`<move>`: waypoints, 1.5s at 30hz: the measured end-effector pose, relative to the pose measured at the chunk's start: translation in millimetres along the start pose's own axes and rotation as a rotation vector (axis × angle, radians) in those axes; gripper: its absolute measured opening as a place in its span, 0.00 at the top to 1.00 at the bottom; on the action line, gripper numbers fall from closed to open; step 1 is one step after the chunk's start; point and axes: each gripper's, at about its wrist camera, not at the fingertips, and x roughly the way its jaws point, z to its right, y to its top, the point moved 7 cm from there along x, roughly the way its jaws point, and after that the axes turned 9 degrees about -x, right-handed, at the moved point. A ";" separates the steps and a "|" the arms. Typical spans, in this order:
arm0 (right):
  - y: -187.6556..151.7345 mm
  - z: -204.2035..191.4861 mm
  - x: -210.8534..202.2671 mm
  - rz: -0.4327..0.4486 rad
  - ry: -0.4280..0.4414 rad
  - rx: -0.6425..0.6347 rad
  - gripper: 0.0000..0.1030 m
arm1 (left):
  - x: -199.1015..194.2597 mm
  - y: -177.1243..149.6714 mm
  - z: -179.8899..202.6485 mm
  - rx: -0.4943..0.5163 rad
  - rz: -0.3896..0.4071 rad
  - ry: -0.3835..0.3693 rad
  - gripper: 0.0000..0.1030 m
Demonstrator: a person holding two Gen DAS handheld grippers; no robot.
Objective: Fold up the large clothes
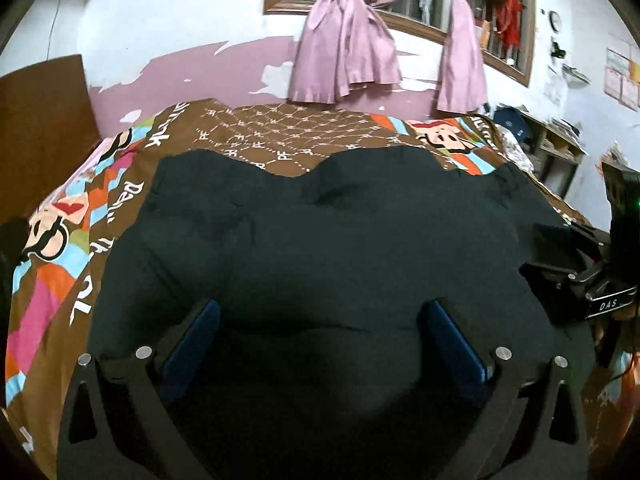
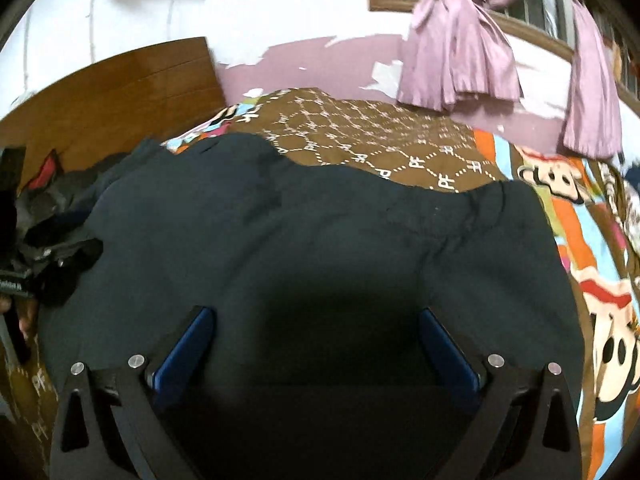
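Note:
A large dark navy garment (image 1: 328, 248) lies spread over the bed and fills the middle of both views (image 2: 304, 248). Its far edge is wavy, and a gathered band (image 2: 480, 208) shows at the right in the right wrist view. My left gripper (image 1: 320, 316) hangs just over the cloth, open, with nothing between its blue pads (image 1: 196, 340). Over the same cloth my right gripper (image 2: 316, 320) is open too, its blue pads (image 2: 188, 344) wide apart. The right gripper (image 1: 576, 272) also shows at the right edge of the left wrist view.
The bed carries a brown cartoon-print cover (image 1: 288, 136). A wooden headboard (image 2: 120, 92) stands at the left with a heap of dark clothes (image 2: 52, 216) below it. Pink curtains (image 1: 348, 52) hang on the far wall by a window. Shelves (image 1: 556, 140) stand at the right.

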 end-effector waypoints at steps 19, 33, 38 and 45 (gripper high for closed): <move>23.6 45.1 47.4 -0.032 -0.004 0.127 0.00 | 39.0 38.1 -42.3 -0.176 -0.072 -0.011 0.01; 16.4 48.2 60.2 -0.032 0.037 0.158 0.00 | 53.7 32.6 -46.5 -0.187 -0.097 -0.021 0.01; 14.6 47.7 61.5 -0.035 0.040 0.162 0.00 | 56.3 32.2 -45.6 -0.187 -0.100 -0.020 0.01; 13.3 47.8 64.6 -0.044 0.043 0.168 0.00 | 60.3 29.9 -45.7 -0.188 -0.102 -0.018 0.01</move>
